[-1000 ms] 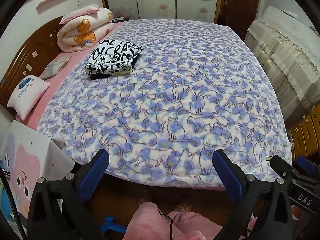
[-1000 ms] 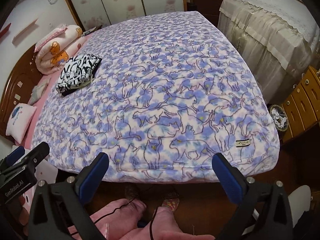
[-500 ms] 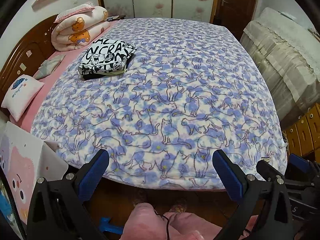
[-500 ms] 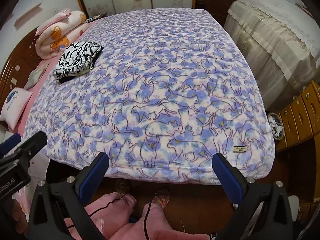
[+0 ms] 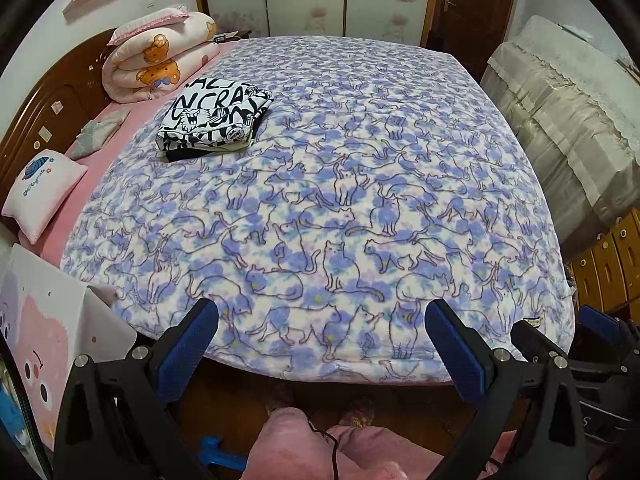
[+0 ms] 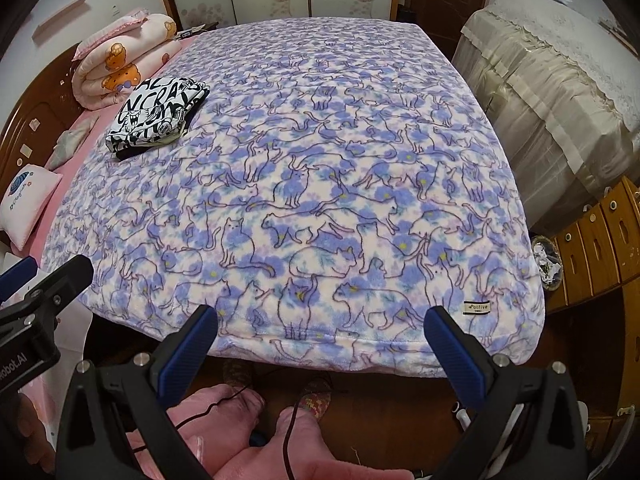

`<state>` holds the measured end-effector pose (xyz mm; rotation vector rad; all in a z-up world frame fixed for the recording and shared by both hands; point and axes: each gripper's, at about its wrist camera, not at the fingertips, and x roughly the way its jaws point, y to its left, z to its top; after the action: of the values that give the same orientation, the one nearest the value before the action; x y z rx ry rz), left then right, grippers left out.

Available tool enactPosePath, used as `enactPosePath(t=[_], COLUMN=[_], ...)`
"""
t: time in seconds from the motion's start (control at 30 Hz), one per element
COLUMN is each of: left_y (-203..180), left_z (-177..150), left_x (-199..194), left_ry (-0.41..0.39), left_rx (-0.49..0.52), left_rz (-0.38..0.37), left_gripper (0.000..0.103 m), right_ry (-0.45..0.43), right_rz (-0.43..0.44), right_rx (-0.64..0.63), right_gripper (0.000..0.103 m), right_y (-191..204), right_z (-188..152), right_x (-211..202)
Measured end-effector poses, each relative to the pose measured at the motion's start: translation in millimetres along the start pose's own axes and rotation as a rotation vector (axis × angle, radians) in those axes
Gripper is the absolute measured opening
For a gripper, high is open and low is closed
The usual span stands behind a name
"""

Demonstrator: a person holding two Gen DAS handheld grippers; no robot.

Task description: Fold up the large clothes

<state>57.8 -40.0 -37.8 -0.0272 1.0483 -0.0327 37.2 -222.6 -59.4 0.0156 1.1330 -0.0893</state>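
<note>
A large purple-and-white cat-print blanket point(image 5: 360, 184) lies spread flat over the bed; it also fills the right wrist view point(image 6: 320, 168). A folded black-and-white lettered garment point(image 5: 214, 118) sits on it at the far left, also seen in the right wrist view point(image 6: 158, 116). My left gripper point(image 5: 322, 334) is open and empty, held just off the blanket's near edge. My right gripper point(image 6: 320, 334) is open and empty at the same edge, further right. Each gripper shows at the other view's side.
A rolled bear-print quilt point(image 5: 156, 60) and small pillows point(image 5: 44, 192) lie by the wooden headboard at left. A covered piece of furniture point(image 6: 560, 92) and wooden drawers point(image 6: 600, 236) stand at right. The person's pink-clad legs point(image 6: 240, 432) are below the grippers.
Both grippers have moved a little closer to the blanket's near edge and tilted so the bed sits lower in view. Both stayed open.
</note>
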Motion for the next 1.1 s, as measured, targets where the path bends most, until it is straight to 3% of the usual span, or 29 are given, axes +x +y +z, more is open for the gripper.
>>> enactPosePath(t=[1.1], left_y=[-2.4], left_z=[-0.7], left_x=[-1.5], left_ry=[-0.01], left_rx=[-0.002], left_rz=[0.011], left_gripper=[0.102], right_ry=[0.007], right_rz=[0.007], right_rx=[-0.007], right_gripper=[0.103], right_y=[-5.7], right_z=[4.7], right_x=[2.0])
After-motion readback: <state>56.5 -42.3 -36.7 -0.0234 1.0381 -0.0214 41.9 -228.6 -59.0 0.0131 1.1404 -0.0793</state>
